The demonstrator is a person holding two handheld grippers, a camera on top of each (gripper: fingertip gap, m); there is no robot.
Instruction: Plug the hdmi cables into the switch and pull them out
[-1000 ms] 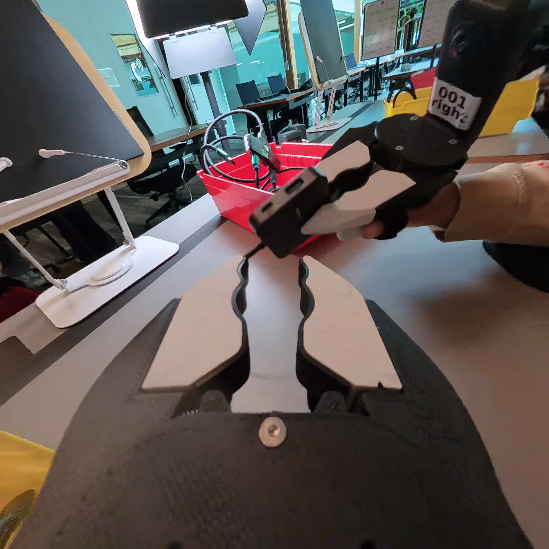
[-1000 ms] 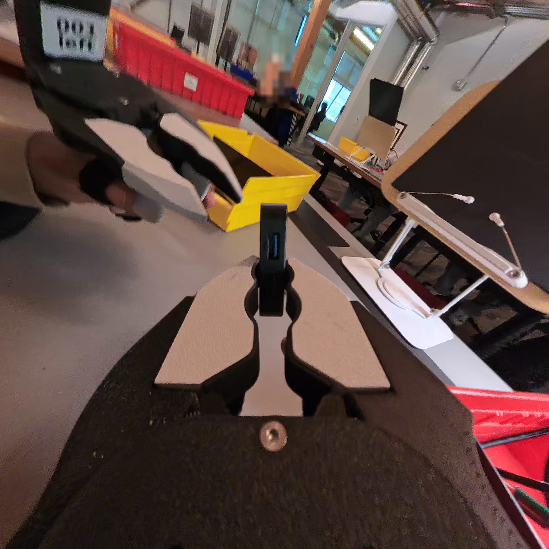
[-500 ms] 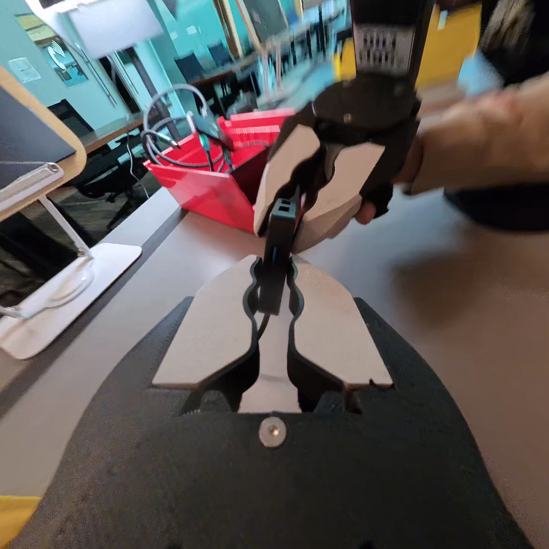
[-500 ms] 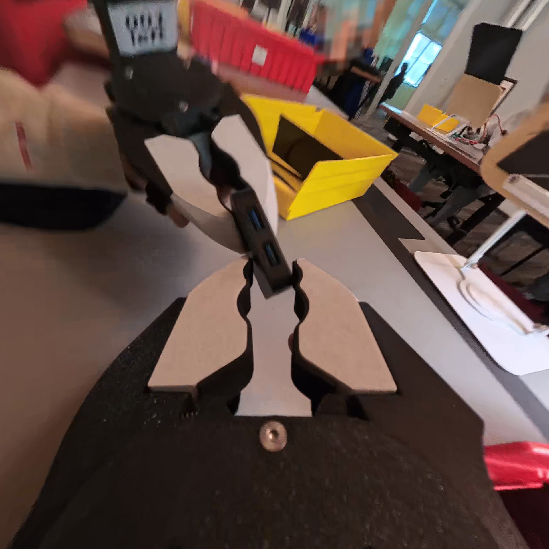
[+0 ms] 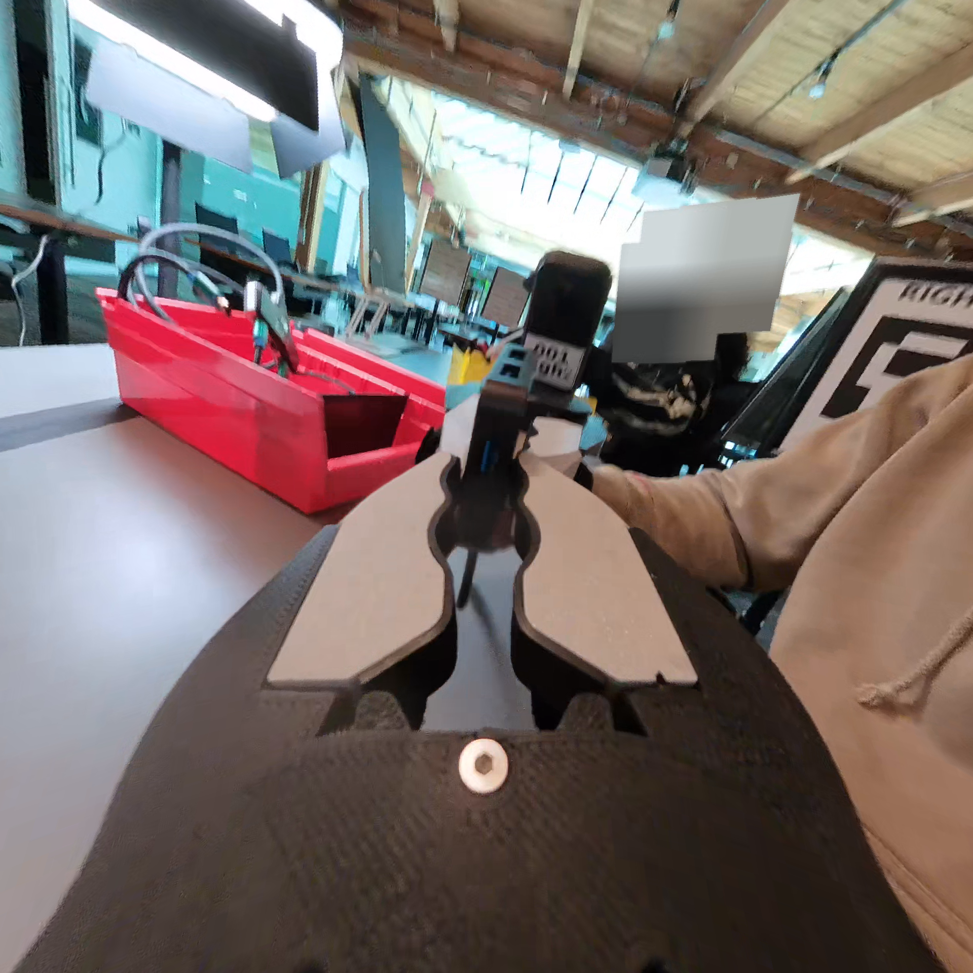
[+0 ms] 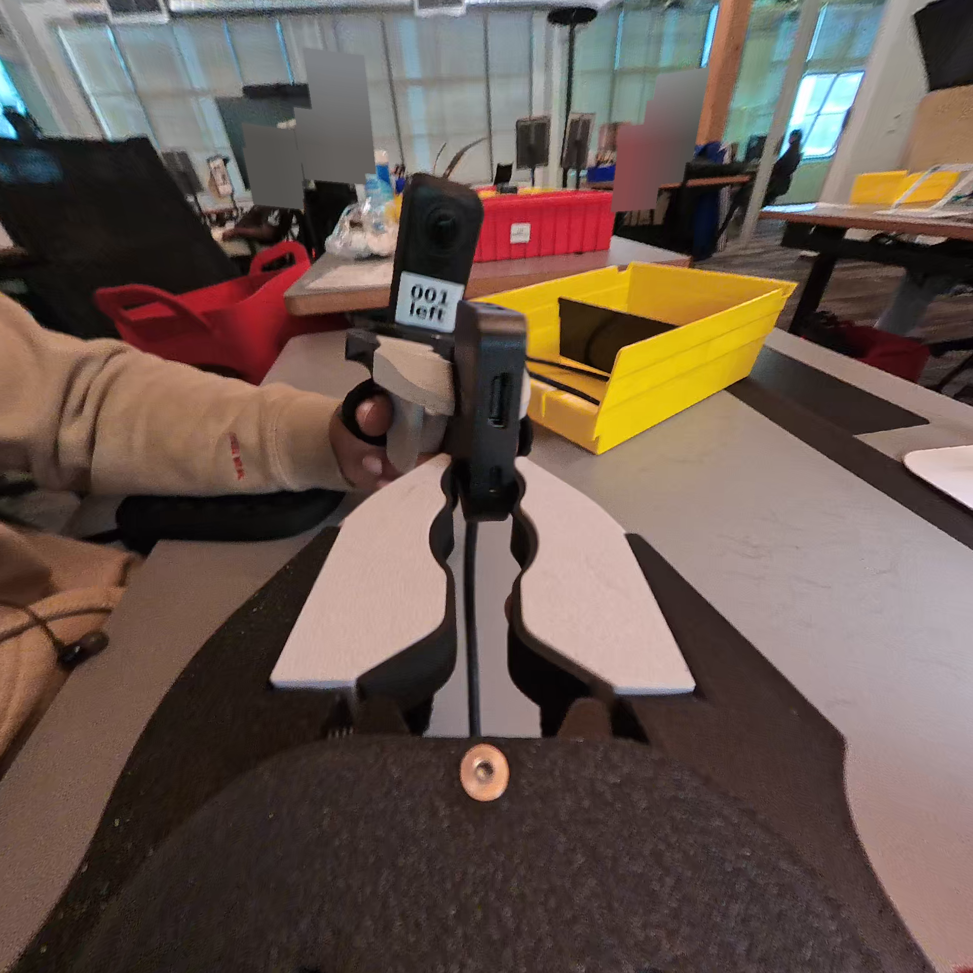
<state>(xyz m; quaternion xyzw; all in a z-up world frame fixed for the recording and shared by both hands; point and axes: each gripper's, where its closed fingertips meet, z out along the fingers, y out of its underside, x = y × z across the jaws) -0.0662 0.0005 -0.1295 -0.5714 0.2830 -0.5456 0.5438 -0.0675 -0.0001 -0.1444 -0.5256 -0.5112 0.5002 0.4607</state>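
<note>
The black switch [image 5: 487,437] stands upright in the air, held from opposite sides by both grippers. My left gripper [image 5: 487,474] is shut on one end of it. My right gripper [image 6: 485,479] is shut on the other end of the switch [image 6: 489,400], whose side ports face me. The switch's own thin black cable [image 6: 471,605] hangs down between my right fingers. The left gripper's grey fingers [image 6: 416,379] show past the switch in the right wrist view. Several cables [image 5: 210,274] with plugs lie in a red bin [image 5: 237,421].
The red bin stands at the left of the grey table [image 5: 105,526]. A yellow bin [image 6: 658,342] with a black cable in it stands on the table [image 6: 763,553] to the right. A red basket [image 6: 210,321] sits behind a person's beige sleeve [image 6: 158,421]. My two grippers' fingertips are within a few centimetres of each other.
The right gripper brought the switch between the left fingers, and the left gripper closed on it. Both grippers then swung to face each other with the switch upright between them.
</note>
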